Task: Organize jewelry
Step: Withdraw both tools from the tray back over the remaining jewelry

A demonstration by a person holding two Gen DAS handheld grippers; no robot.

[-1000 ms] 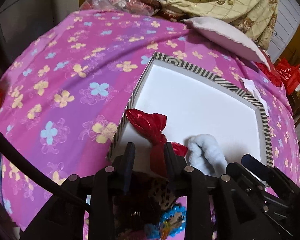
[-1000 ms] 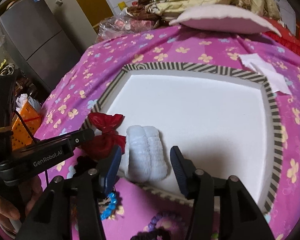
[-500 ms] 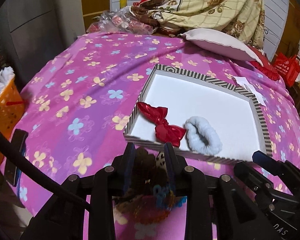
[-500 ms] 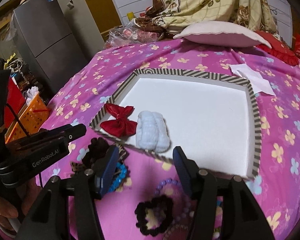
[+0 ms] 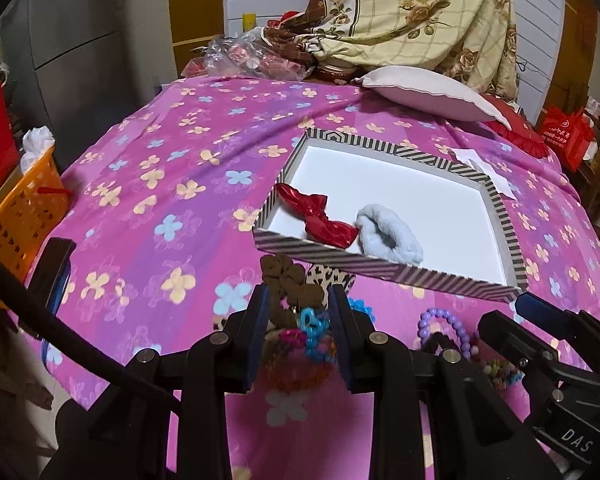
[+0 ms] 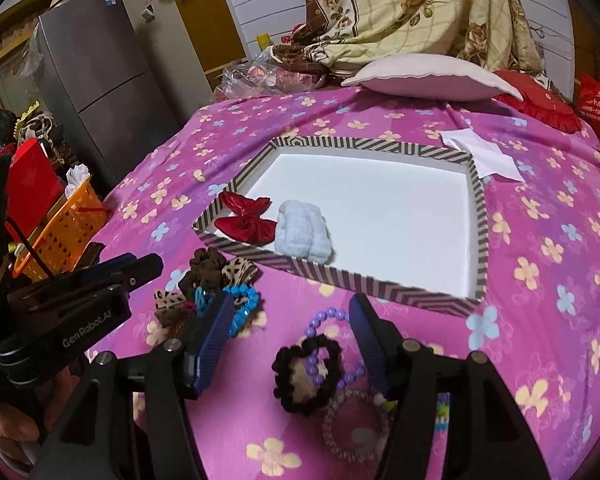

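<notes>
A glossy red satin bow (image 5: 318,216) and a fluffy pale-blue scrunchie (image 5: 390,236) lie touching in the near-left corner of a shallow white tray with a striped rim (image 6: 478,216). The tray rests on a bed spread with magenta flowered cloth (image 5: 160,184). Just in front of the tray lies a heap: a brown ruffled scrunchie (image 6: 206,266), a leopard-print bow (image 6: 240,270), blue beads (image 6: 244,304), a black scrunchie (image 6: 306,376) and a purple bead bracelet (image 6: 328,316). The left tongs (image 5: 298,320) stand narrow over the brown scrunchie, holding nothing. The right tongs (image 6: 290,320) gape wide above the black scrunchie. A pillow (image 6: 432,78) and orange basket (image 6: 66,224) lie beyond.
</notes>
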